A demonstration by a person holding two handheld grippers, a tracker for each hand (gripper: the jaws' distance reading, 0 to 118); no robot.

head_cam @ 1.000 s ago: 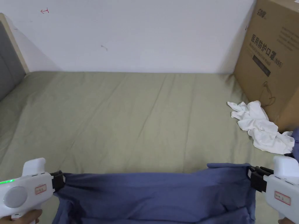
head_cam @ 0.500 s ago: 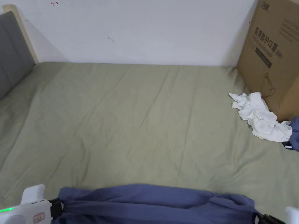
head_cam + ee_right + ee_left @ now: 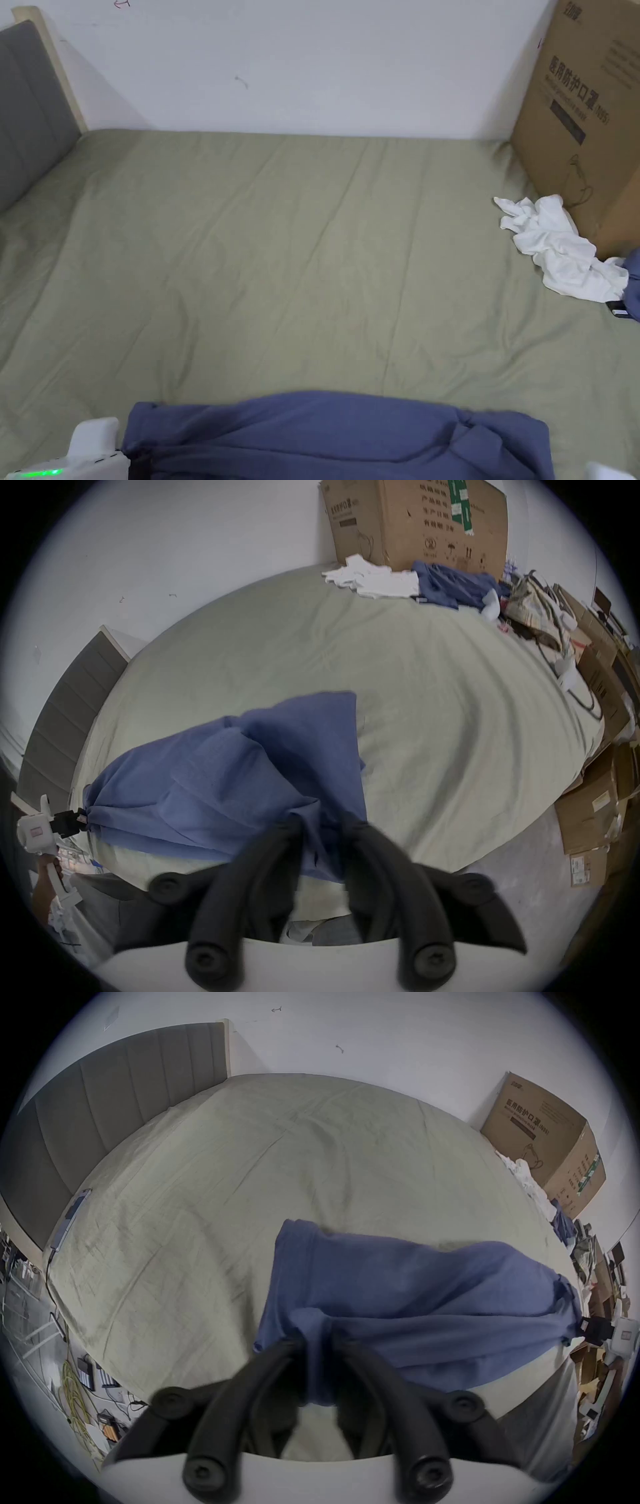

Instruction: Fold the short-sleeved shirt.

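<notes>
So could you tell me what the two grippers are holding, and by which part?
Both hold the blue shirt: the left gripper pinches its left end, the right gripper its right end, the cloth stretched between them.

A bed covered by an olive-green sheet (image 3: 300,250) is set against a white wall (image 3: 312,62), with a grey padded headboard (image 3: 25,106) at its left end. A large cardboard box (image 3: 587,112) is stood at the right, and a crumpled white cloth (image 3: 559,247) is laid just beside it
</notes>
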